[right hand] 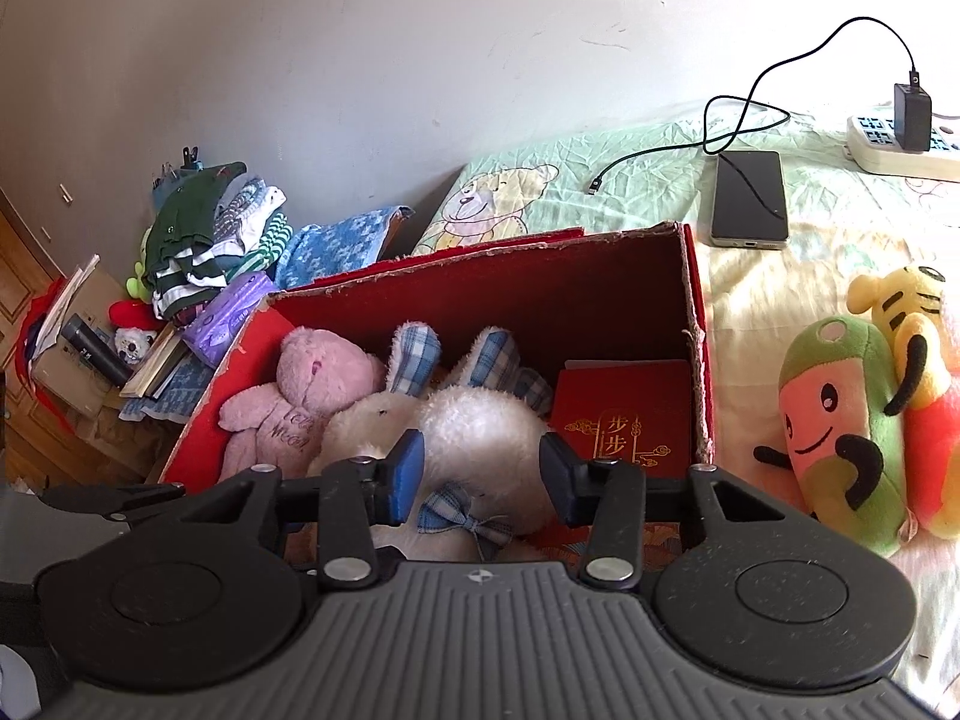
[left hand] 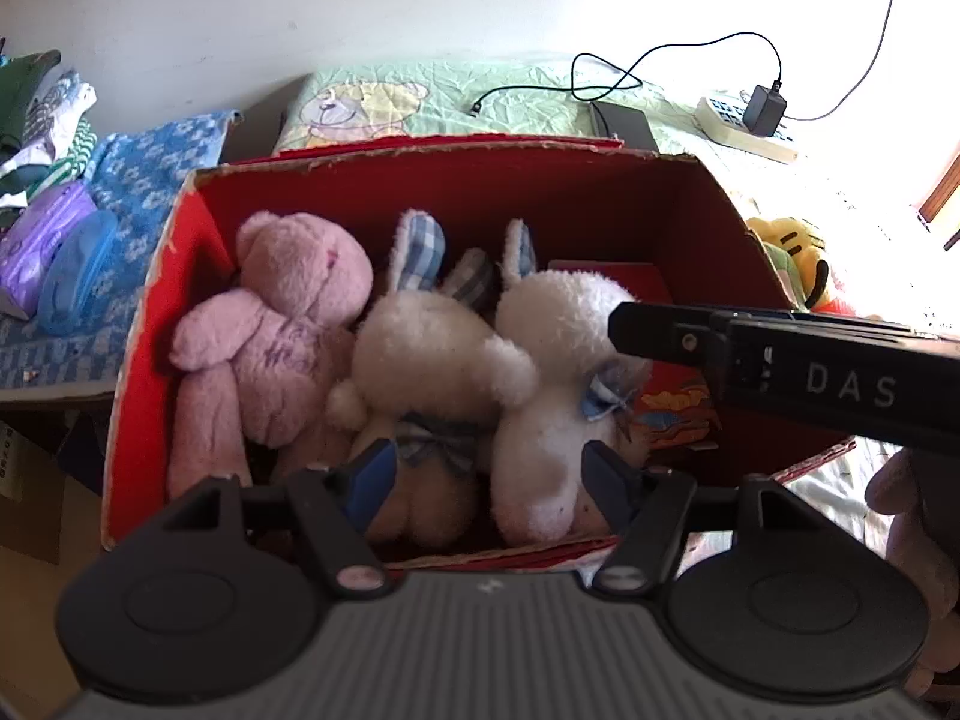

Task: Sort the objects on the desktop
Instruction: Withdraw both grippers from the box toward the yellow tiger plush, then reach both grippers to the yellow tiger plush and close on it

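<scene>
Jaws of both grippers gape empty above white rabbits (right hand: 480, 426) in red box (right hand: 696, 324).

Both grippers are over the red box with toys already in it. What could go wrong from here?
1. The right gripper and left gripper are close together over the red box; they might collide.
2. Reaching for the green toy could snag the torn box wall.
3. The phone and its cable lie nearby and could get dragged.
</scene>
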Demonstrator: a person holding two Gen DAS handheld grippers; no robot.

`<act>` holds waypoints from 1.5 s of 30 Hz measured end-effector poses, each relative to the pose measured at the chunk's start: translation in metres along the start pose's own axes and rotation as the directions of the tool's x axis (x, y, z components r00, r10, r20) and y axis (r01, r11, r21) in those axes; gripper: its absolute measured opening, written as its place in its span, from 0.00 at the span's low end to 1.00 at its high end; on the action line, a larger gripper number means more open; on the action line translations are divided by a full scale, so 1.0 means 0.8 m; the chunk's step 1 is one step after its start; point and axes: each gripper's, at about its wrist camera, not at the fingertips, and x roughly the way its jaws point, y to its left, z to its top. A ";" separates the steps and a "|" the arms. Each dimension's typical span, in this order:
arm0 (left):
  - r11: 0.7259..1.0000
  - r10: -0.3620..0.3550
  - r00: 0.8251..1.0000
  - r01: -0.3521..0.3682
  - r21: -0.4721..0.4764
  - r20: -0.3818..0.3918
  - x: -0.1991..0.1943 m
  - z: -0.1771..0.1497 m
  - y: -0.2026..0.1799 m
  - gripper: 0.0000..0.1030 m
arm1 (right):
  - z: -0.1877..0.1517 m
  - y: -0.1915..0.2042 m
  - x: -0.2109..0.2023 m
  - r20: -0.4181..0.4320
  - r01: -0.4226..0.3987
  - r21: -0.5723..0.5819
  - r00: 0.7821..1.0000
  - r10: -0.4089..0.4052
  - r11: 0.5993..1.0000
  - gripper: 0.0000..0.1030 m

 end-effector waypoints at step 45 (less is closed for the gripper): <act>0.976 -0.175 0.984 0.178 0.128 -0.038 0.065 0.041 -0.313 0.75 | -0.014 -0.320 -0.169 0.145 -0.011 0.377 0.988 -0.047 0.926 0.46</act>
